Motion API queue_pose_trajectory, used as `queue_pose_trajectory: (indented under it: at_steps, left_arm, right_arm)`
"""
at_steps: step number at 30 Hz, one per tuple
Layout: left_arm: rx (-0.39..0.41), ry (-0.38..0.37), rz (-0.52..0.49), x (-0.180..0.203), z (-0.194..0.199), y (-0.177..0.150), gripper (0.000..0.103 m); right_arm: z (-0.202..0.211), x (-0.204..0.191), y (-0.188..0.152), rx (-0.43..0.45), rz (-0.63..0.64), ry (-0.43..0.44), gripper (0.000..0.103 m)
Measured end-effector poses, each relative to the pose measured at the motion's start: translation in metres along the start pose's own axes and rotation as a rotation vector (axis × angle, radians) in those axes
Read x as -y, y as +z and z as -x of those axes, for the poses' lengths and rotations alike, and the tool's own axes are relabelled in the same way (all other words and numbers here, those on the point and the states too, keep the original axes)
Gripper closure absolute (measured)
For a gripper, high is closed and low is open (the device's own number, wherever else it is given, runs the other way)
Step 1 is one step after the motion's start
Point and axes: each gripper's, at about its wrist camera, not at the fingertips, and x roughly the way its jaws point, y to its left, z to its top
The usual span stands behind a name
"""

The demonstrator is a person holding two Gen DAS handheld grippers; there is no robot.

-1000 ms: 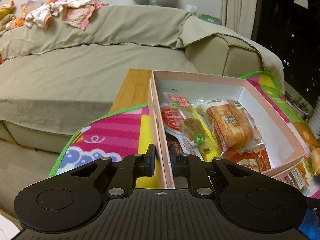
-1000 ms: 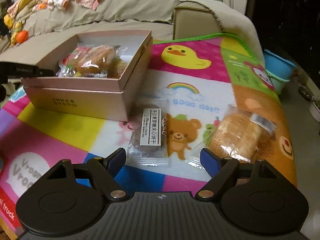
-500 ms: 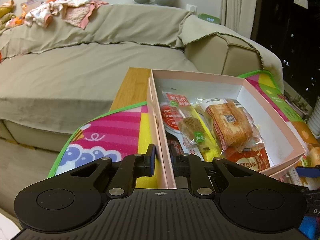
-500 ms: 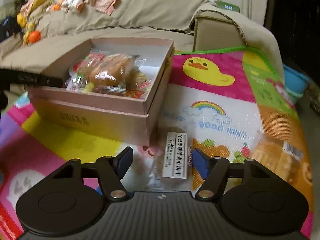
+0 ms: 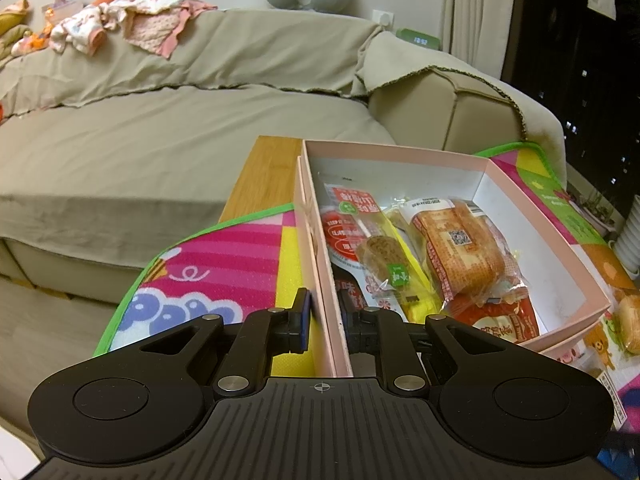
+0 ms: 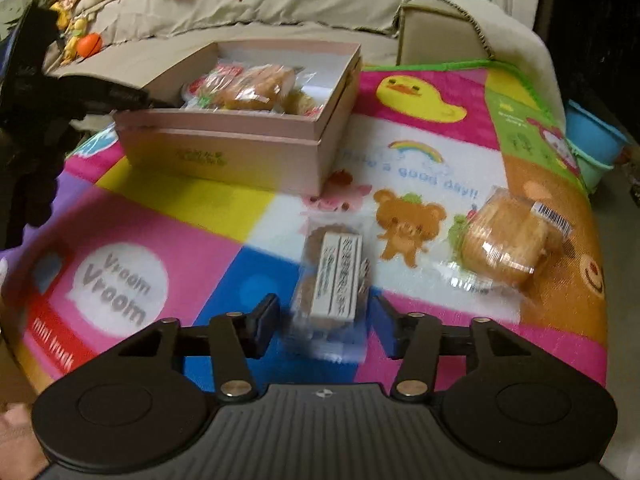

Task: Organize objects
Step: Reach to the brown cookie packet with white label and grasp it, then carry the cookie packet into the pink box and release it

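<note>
Two claws at work: the left claw (image 5: 323, 322) pinches the pink box (image 5: 316, 240) wall, while the right claw (image 6: 325, 322), now lower centre, is closing around the biscuit packet (image 6: 334, 276), not yet gripping.

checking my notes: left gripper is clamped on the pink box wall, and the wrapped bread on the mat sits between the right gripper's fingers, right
Not quite. The right wrist view shows the biscuit packet between the closing right gripper, with the wrapped bread lying off to the side. The left gripper does clamp the pink box wall.
</note>
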Motion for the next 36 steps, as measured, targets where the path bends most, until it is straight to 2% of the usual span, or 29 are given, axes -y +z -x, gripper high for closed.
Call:
queue_pose_trajectory:
  at_steps: [4,7,11,14,17,24,29,33,36]
  left_arm:
    - [-0.003,0.002,-0.001,0.002,0.001,0.002,0.087]
    - [-0.002,0.001,0.0,0.002,0.001,0.002,0.087]
    - [-0.001,0.001,0.001,0.002,0.002,0.002,0.087]
    - [-0.001,0.001,0.0,0.002,0.002,0.002,0.087]
    - [0.0,0.0,0.003,0.002,0.002,0.002,0.086]
    - [0.0,-0.003,0.01,0.004,0.002,0.004,0.086]
    - [-0.001,-0.003,0.014,0.004,0.002,0.005,0.086]
    - [0.0,-0.003,0.011,0.005,0.002,0.005,0.086]
    - [0.0,-0.004,0.011,0.003,0.002,0.004,0.086]
  right_arm:
    - [-0.016,0.007,0.012,0.018,-0.068,-0.009,0.051]
    - [-0.016,-0.003,0.014,0.014,-0.023,0.007,0.05]
    - [-0.004,-0.008,0.008,-0.031,0.026,0.064,0.063]
    - [0.011,-0.007,0.007,-0.043,0.022,0.088,0.063]
    - [0.032,-0.005,0.015,-0.014,0.025,0.09,0.063]
    - [0.091,-0.006,0.077,0.223,0.067,0.091,0.063]
    - [0.096,-0.018,0.132,0.354,0.06,0.146,0.063]
    - [0.067,-0.031,0.171,0.352,-0.004,0.226,0.063]
    - [0.038,-0.043,0.189,0.324,-0.024,0.232,0.063]
